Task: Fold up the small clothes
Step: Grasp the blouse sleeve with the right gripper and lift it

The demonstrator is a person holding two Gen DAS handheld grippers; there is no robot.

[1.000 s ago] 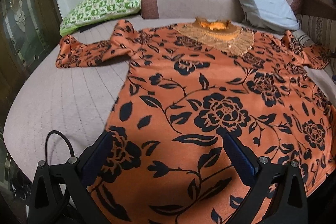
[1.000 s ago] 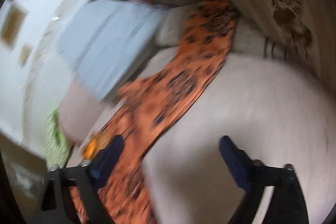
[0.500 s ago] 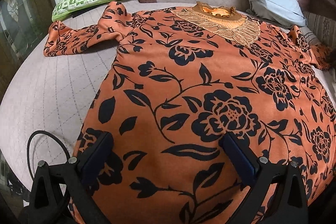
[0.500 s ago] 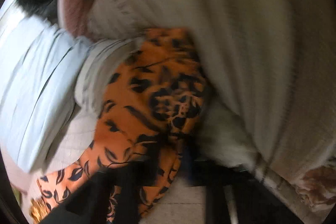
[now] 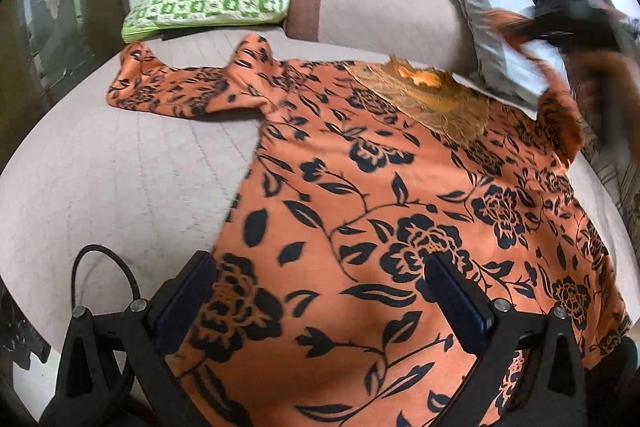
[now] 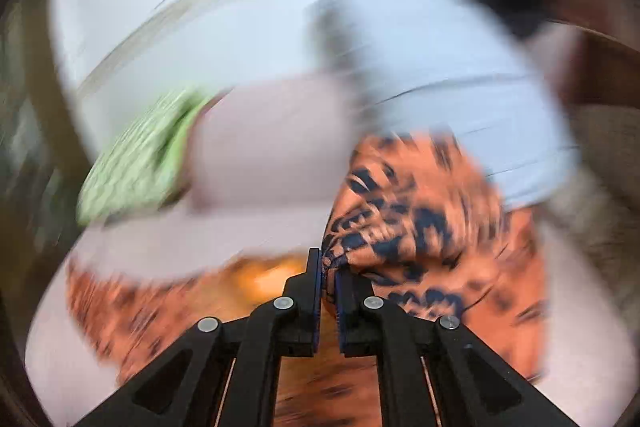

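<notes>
**Sleeve pinched, no lettering legible**

My right gripper (image 6: 329, 269) has its jaws pressed together on a sleeve of the orange black-flowered blouse (image 5: 400, 227), which lies spread on the pale quilted bed (image 5: 120, 187). My left gripper (image 5: 320, 291) hovers over its hem, jaws spread. At eleven o'clock sits a green checked cushion (image 5: 212, 1). I can read no brand, label or writing anywhere.

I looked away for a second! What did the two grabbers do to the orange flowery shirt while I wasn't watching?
The right gripper, jaws wide apart a second ago, shut on the right sleeve of the orange floral shirt and has lifted it off the bed, starting to swing it in over the shirt. The left gripper stayed open above the hem, holding nothing. The left sleeve and both pillows stayed put.
</notes>
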